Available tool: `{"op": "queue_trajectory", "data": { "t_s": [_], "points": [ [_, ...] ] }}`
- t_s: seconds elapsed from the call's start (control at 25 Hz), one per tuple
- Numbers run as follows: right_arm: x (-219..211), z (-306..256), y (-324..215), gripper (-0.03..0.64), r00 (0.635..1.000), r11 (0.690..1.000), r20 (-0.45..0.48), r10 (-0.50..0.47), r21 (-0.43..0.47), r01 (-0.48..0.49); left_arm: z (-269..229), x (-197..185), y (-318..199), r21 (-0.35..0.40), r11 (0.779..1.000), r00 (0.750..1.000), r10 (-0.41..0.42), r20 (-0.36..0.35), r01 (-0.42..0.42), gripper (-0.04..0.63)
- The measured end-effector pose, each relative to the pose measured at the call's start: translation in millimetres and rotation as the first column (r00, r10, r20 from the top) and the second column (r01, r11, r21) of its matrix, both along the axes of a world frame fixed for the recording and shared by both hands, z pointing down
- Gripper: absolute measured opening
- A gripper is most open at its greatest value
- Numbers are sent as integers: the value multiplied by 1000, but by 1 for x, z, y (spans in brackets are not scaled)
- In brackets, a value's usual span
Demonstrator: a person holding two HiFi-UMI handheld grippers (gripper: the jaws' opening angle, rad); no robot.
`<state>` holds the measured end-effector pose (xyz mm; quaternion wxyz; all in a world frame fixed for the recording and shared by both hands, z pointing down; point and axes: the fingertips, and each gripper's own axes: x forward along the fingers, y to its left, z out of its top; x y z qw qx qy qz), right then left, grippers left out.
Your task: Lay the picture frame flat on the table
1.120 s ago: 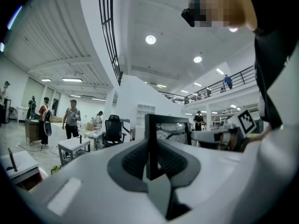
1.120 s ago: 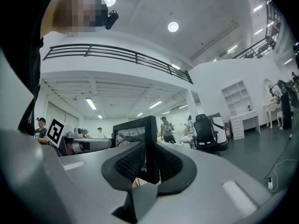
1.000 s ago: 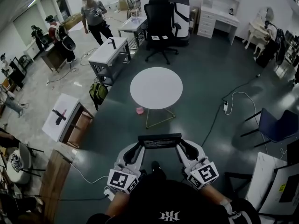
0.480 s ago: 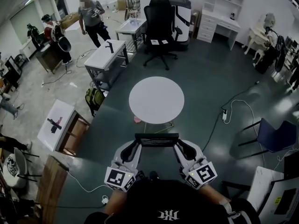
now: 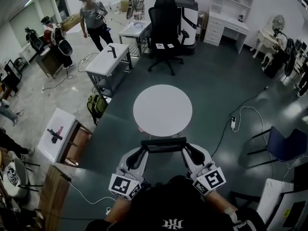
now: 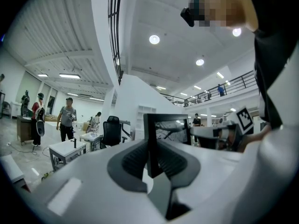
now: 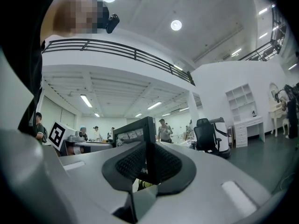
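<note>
The fingers of the left gripper are clamped narrow on the left side edge of the picture frame. The fingers of the right gripper pinch its right side edge the same way.

In the head view the frame hangs in the air at lower centre. It spans the gap between the left gripper and the right gripper, with its long axis running left to right across the picture. It looks held on edge, or close to it, rather than flat.

The round white bench lies directly above the frame in the picture, so ahead of the person, its near rim just beyond the frame's top bar. The frame does not appear to be over the bench top yet.

Both grippers sit level and equally near, so neither leads. My reading is that the move ahead is a carry straight toward the bench, then tipping the frame face-flat onto it.
</note>
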<state>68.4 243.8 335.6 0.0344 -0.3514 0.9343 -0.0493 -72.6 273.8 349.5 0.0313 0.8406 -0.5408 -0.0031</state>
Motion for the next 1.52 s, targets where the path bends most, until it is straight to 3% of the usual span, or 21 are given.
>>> {"op": "queue_trajectory", "data": {
  "t_s": [0.48,1.52],
  "points": [
    [-10,13,-58,46,1000,1000,5,6,-17,-6,11,-9,-53,-22,1000,1000,21,6,-21,40],
    [-17,14,-326,44,994,992,33,-106,-69,108,3,-14,-313,-61,994,995,-92,44,94,38]
  ]
}}
